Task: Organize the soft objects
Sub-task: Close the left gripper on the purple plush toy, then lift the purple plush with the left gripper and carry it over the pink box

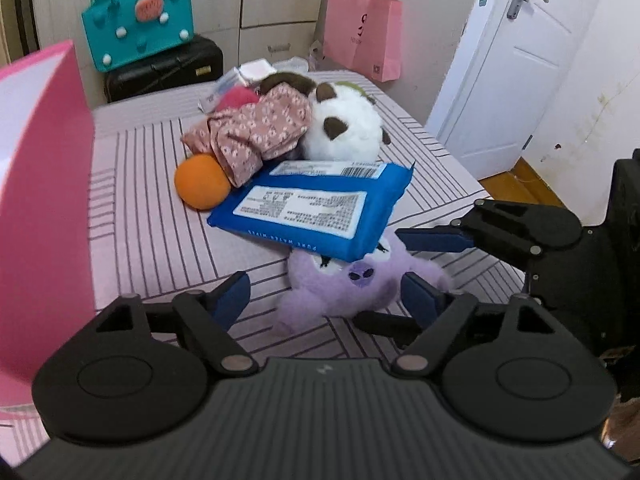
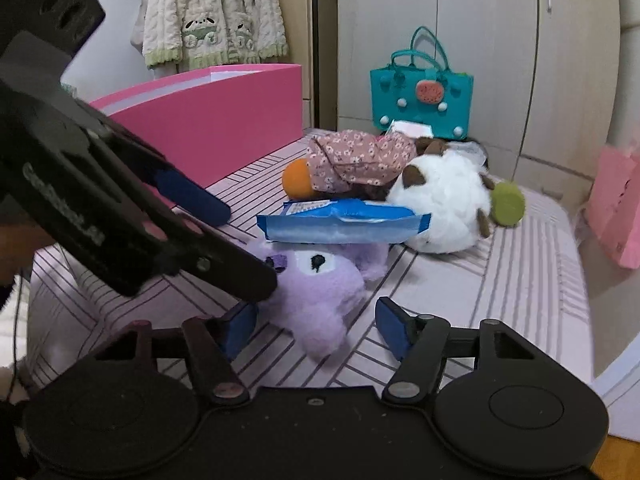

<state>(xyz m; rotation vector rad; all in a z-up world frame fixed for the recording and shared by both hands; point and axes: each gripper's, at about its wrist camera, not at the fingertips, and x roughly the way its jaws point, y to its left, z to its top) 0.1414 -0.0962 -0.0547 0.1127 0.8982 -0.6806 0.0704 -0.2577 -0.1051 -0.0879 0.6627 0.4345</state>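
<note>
A purple plush toy [image 1: 340, 292] [image 2: 316, 280] lies on the striped bed [image 1: 140, 220], its head under a blue wipes pack [image 1: 316, 208] [image 2: 340, 226]. My left gripper [image 1: 328, 296] [image 2: 248, 248] is open and straddles the plush; its right pad is against the fur, its left pad is clear of it. My right gripper [image 2: 316, 326] is open around a purple limb, and neither pad presses it. In the left wrist view only its upper finger [image 1: 436, 239] shows, beside the pack. Behind lie a white and brown plush [image 1: 344, 128], a floral cloth [image 1: 256, 132] and an orange ball [image 1: 202, 186].
An open pink box [image 1: 40, 200] [image 2: 224, 120] stands on the bed's left side. A teal bag [image 1: 140, 28] sits on a black case [image 1: 168, 68] by the wardrobe. A pink paper bag [image 1: 364, 32] hangs at the back, and a white door [image 1: 520, 60] is on the right.
</note>
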